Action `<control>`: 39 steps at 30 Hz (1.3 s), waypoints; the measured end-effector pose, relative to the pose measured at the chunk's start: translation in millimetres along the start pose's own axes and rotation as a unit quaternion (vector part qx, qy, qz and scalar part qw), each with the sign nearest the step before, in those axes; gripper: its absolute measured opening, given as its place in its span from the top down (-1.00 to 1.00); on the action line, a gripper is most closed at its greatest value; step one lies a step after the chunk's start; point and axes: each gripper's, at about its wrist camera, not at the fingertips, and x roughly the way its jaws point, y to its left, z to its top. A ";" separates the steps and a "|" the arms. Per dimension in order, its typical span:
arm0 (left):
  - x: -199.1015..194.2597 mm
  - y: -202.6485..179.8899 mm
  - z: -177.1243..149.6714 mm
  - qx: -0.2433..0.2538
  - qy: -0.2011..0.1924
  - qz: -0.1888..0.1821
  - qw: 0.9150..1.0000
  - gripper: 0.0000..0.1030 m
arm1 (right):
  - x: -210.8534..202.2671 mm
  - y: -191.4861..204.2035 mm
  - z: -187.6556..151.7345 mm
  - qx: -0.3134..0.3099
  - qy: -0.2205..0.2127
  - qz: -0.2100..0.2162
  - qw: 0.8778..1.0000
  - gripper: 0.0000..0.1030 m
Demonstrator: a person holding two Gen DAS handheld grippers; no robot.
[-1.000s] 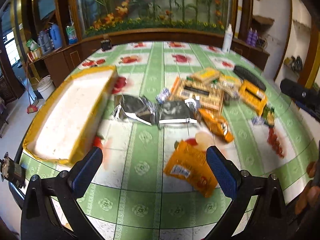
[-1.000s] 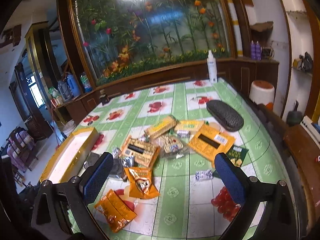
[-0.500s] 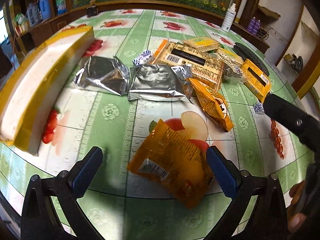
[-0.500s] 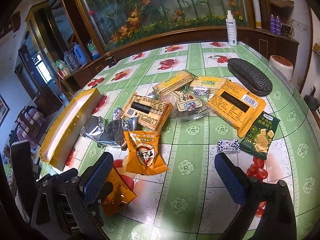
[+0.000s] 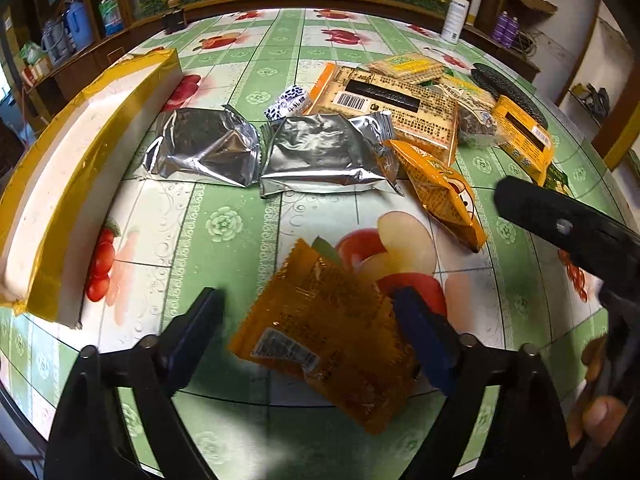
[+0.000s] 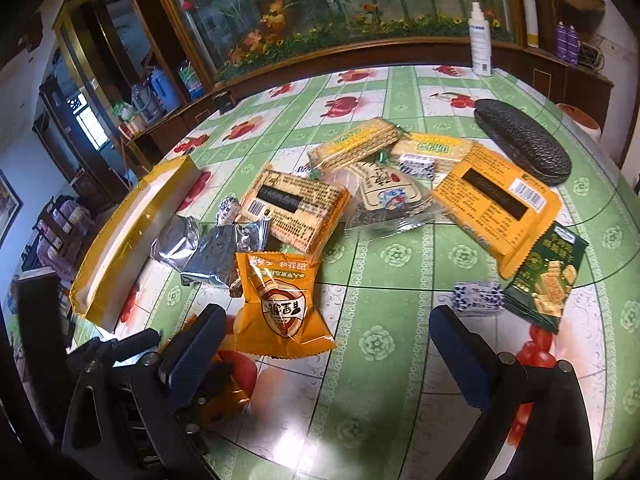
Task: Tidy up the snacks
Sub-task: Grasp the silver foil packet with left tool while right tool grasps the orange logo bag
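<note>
Green-and-white checked oilcloth with fruit prints covers the tabletop (image 5: 224, 224), and the snacks lie scattered across its middle and right, with a long white tray edged in yellow tape (image 5: 60, 184) along the left side. Compared with a second ago, both tools are lower and nearer the packets — the left tool (image 5: 308, 320) now straddles the crinkled translucent orange packet with a barcode label (image 5: 332, 344), which lies flat on the cloth at the near edge. Its blue pads have just been closing in from their widest; the packet is between them, the right pad looks to be at its edge, the left pad is clear of it, so nothing is gripped yet.

The right tool (image 6: 320, 340) hangs with its jaws wide and empty over bare cloth, just in front of the bright orange pillow packet with a shield logo (image 6: 280, 304). Two silver foil pouches (image 5: 320, 156), the printed biscuit packs (image 6: 296, 208) and the dark green cracker bag (image 6: 548, 276) are untouched.

My reading: sorting is barely begun — the first pick is under way, and the tray, empty as far as can be seen, is probably where the packet goes.
</note>
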 end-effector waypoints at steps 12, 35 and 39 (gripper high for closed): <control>-9.7 35.6 2.6 -0.011 -0.021 -0.039 0.999 0.46 | 55.4 30.1 9.2 -0.053 0.044 -0.035 0.997 -0.99; -32.2 31.6 11.4 0.037 -0.059 -0.073 0.995 -0.61 | 10.2 28.2 -8.2 -0.045 0.008 -0.002 0.999 0.20; -26.4 -5.3 34.8 0.144 -0.060 -0.082 0.984 -0.61 | 6.1 22.6 -10.1 -0.035 0.011 0.004 0.999 0.20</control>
